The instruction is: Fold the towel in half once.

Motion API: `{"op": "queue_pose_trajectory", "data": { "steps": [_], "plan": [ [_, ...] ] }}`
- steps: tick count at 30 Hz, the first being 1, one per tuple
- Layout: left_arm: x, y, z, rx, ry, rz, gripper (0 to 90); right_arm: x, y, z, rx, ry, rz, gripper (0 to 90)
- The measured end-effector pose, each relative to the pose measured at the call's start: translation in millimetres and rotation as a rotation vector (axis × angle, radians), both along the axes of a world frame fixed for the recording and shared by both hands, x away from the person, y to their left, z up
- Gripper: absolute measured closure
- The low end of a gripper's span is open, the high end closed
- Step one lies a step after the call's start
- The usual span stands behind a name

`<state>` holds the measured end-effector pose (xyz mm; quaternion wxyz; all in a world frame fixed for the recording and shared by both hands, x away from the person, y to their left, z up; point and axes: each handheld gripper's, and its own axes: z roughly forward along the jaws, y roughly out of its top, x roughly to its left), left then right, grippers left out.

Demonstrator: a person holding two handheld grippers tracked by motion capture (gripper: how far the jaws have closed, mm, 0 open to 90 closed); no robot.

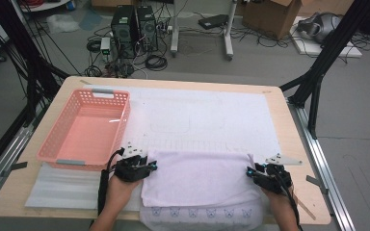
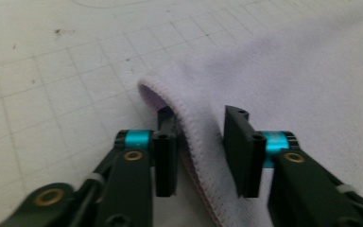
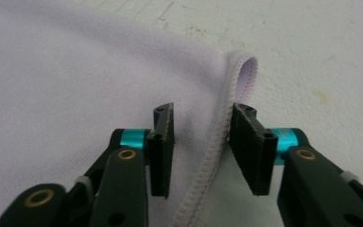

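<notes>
A person stands at the near edge of a wooden bench (image 1: 298, 144) covered by a white gridded mat (image 1: 207, 120), holding a gripper in each hand. A pale lilac towel (image 1: 197, 178) lies folded flat on the mat at the near middle, its near edge hanging over the bench's rim.

The left gripper (image 1: 150, 166) sits at the towel's far left corner. In the left gripper view, the stitched, folded hem (image 2: 189, 127) runs between the jaws, which stand partly open; one jaw touches the hem, the other stands clear of the cloth. The right gripper (image 1: 251, 171) sits at the far right corner. In the right gripper view its jaws are also partly open, straddling the hem (image 3: 217, 142) without pinching it.

A pink plastic basket (image 1: 84, 127) rests on the far left of the bench, apart from the towel.

The likely risk is that the jaws close on one layer only, or slip off the rounded hem, so the fold opens or the towel lifts crookedly. Uneven timing between the hands could skew it too.

The towel's near edge is cut off at the bottom of the high view. How many layers lie under the fold cannot be made out.
</notes>
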<state>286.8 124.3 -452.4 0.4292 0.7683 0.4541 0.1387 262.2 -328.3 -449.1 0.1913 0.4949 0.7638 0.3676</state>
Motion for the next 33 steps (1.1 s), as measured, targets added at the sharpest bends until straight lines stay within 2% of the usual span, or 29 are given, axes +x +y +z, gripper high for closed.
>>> {"op": "queue_pose_trajectory", "data": {
  "steps": [2, 3, 4, 6, 8, 11, 12, 14, 17, 22, 26, 28, 33],
  "plan": [
    [1.7, 1.9, -0.6, -0.018, 0.01, 0.006, 73.9, 0.2, 0.1, -0.1, 0.01, 0.004, -0.002, 67.3],
    [1.7, 1.7, -0.8, -0.02, 0.011, -0.002, 76.6, 0.2, -0.2, 0.2, 0.018, 0.01, 0.001, 73.5],
    [1.2, 0.1, -0.8, -0.013, 0.005, -0.011, 79.7, 0.3, 0.2, -0.1, 0.035, 0.018, 0.008, 76.7],
    [0.4, -1.8, -0.5, 0.003, -0.004, -0.017, 82.4, -0.1, 2.7, -0.2, 0.023, 0.01, 0.02, 81.2],
    [0.8, -1.2, -0.6, -0.001, -0.001, -0.019, 83.6, -0.5, 4.8, 0.6, 0.008, 0.009, 0.023, 83.1],
    [2.0, -1.5, 0.3, -0.014, 0.009, -0.008, 84.5, -0.4, 3.1, 0.2, 0.032, 0.014, 0.02, 84.7],
    [2.7, -2.7, 0.5, -0.019, 0.008, 0.002, 84.7, -0.3, 2.0, 0.2, 0.044, 0.015, 0.019, 85.0],
    [5.2, -5.0, 2.1, -0.014, 0.001, 0.005, 84.7, 1.0, 1.6, 1.1, 0.038, 0.007, 0.02, 85.4],
    [12.4, -7.8, 8.5, -0.032, -0.014, 0.022, 84.8, 5.8, 2.1, 2.9, 0.033, -0.001, 0.021, 85.6],
    [30.4, -10.0, 21.3, -0.068, -0.035, 0.049, 84.7, 18.5, 0.7, 3.9, 0.042, -0.005, 0.009, 85.6],
    [44.9, -8.6, 27.9, -0.063, -0.037, 0.067, 84.7, 34.6, -2.8, 11.8, 0.058, -0.028, -0.02, 85.7],
    [53.5, -7.4, 30.8, -0.079, -0.038, 0.081, 84.7, 43.1, -4.4, 16.7, 0.067, -0.036, -0.032, 85.7],
    [70.6, -7.8, 36.7, -0.091, -0.046, 0.109, 84.7, 64.6, -1.8, 24.7, 0.035, -0.056, -0.026, 85.6]
  ]
}}
